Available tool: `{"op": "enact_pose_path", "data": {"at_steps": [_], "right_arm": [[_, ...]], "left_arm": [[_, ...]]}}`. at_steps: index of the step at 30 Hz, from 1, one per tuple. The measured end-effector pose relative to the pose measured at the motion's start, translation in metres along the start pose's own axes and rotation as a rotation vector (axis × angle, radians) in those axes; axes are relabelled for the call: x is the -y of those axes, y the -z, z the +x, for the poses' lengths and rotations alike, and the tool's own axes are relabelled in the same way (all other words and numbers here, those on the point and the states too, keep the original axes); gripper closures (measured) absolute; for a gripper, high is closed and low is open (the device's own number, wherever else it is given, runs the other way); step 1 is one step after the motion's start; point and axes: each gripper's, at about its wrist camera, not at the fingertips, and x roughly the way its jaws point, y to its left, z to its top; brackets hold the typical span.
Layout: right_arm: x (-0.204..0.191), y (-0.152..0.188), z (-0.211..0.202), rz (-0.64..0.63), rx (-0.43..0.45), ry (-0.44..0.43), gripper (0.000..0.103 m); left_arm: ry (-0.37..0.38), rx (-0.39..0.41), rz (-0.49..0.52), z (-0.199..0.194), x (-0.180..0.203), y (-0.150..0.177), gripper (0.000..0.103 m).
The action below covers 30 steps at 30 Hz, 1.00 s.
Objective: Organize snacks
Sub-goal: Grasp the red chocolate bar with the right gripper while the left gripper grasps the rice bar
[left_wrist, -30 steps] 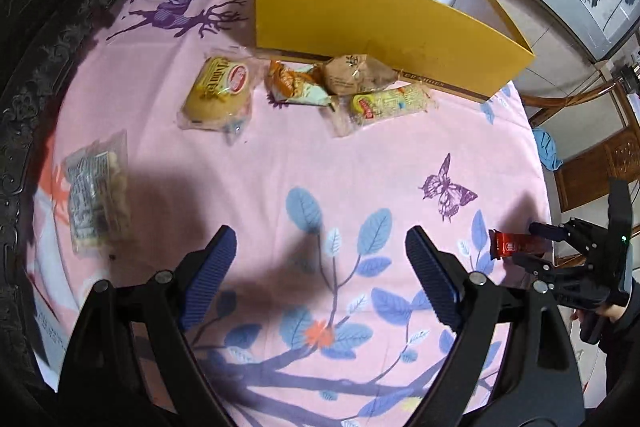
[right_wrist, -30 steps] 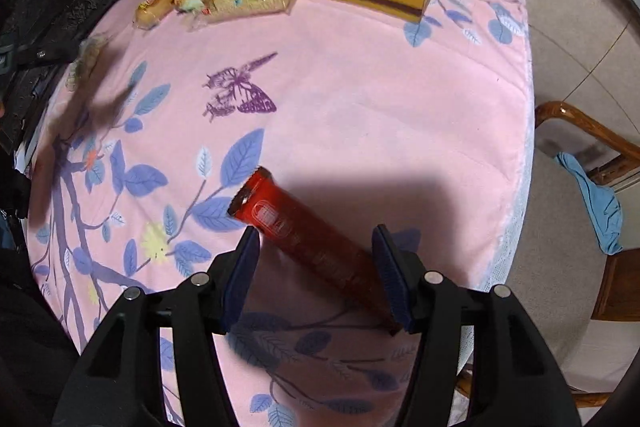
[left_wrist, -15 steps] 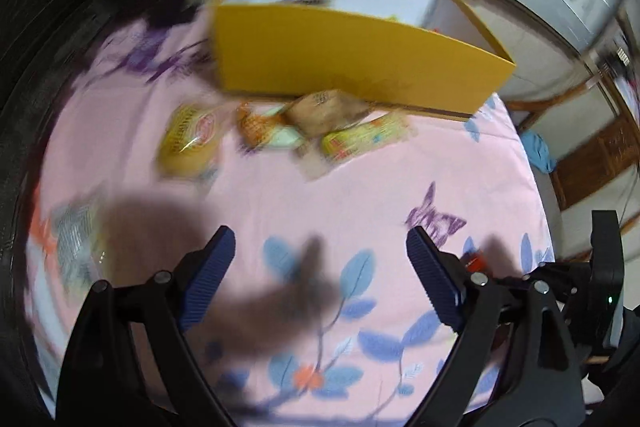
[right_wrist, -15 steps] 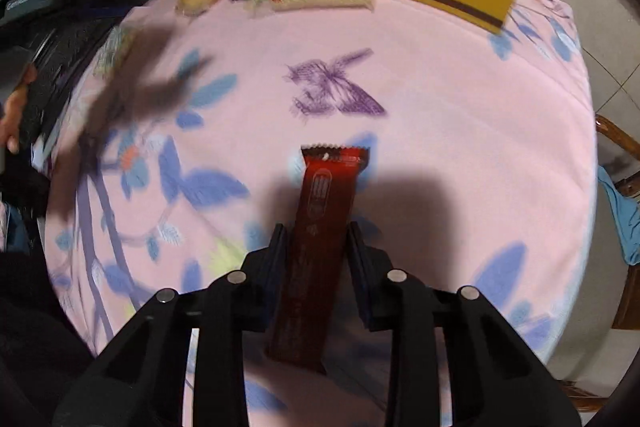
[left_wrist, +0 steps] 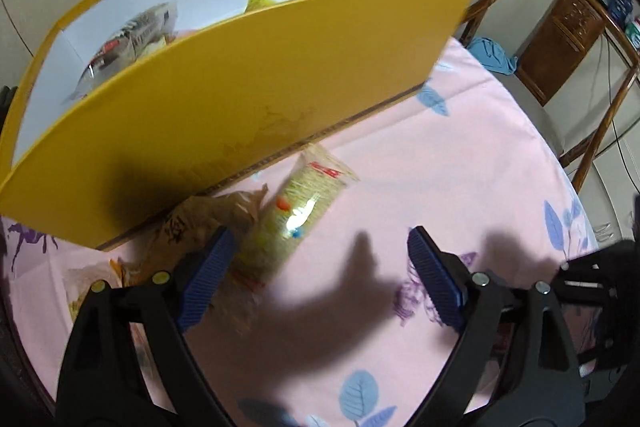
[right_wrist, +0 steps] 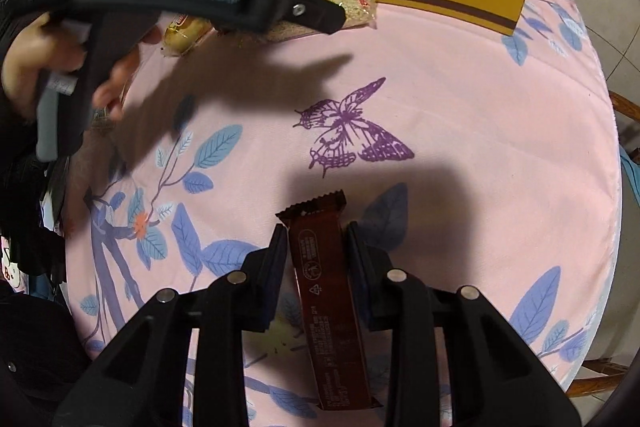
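Since a second ago the left gripper point(left_wrist: 316, 275) has swung in close to the yellow box point(left_wrist: 248, 107), which now fills most of its view, while the right gripper point(right_wrist: 316, 247) has closed its fingers on the red-brown snack bar point(right_wrist: 324, 291) that earlier lay loose between them.

Left fingers point(left_wrist: 204, 279) are spread wide and have just been opening a little further; nothing is pinched between them. Just ahead, the yellowish noodle-snack packet point(left_wrist: 296, 215) lies on the pink counter point(left_wrist: 460, 167), its far end against the foot of the box. A brown crinkled packet point(left_wrist: 208, 215) sits beside it, right at the left finger; whether they touch I cannot tell.

Right fingers point(right_wrist: 276, 255) press on both long sides of the bar, its crimped end pointing toward the purple butterfly print point(right_wrist: 348, 127).

From the right wrist view, the person's hand point(right_wrist: 44, 55) grips the left tool's handle. Several wrapped snacks point(left_wrist: 132, 39) already lie inside the box.
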Motion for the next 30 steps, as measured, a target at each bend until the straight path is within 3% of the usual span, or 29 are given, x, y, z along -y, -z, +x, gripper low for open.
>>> {"op": "enact_pose_path", "data": {"at_steps": [6,8,9,10,13,19,21,24,27,28,30], "right_arm": [[0.003,-0.003,0.0,0.011,-0.01,0.0,0.072],[-0.001,-0.002,0.003,0.013,-0.007,0.004,0.072],[-0.001,-0.002,0.003,0.018,-0.006,0.003,0.072],[0.001,-0.002,0.003,0.02,-0.005,0.003,0.072],[0.002,0.0,0.001,0.019,-0.006,0.008,0.071],[-0.006,0.001,0.002,0.014,-0.003,0.028,0.072],[-0.009,0.003,0.003,0.008,-0.002,0.038,0.072],[-0.014,0.006,0.002,0.012,0.002,0.055,0.072],[-0.02,0.011,0.002,0.015,0.017,0.098,0.078],[-0.022,0.013,0.001,0.015,0.023,0.111,0.078],[-0.024,0.015,0.0,0.028,0.032,0.112,0.079]], "left_arm": [[-0.007,-0.048,0.023,0.018,-0.006,-0.002,0.003],[0.053,-0.082,0.023,0.021,-0.003,0.005,0.004],[0.106,-0.119,0.025,0.024,0.0,0.011,0.017],[0.131,-0.14,0.053,0.026,0.008,0.02,0.021],[0.094,-0.115,0.099,0.021,0.025,0.033,0.021],[0.077,-0.08,-0.204,0.023,-0.001,0.015,0.019],[0.041,-0.088,-0.231,0.025,0.0,0.009,0.021],[-0.054,-0.095,-0.209,0.027,0.01,0.006,0.032],[-0.125,-0.08,-0.214,0.023,0.016,0.009,0.051],[-0.128,-0.076,-0.218,0.021,0.017,0.009,0.072],[-0.139,-0.085,-0.222,0.019,0.021,0.01,0.075]]}}
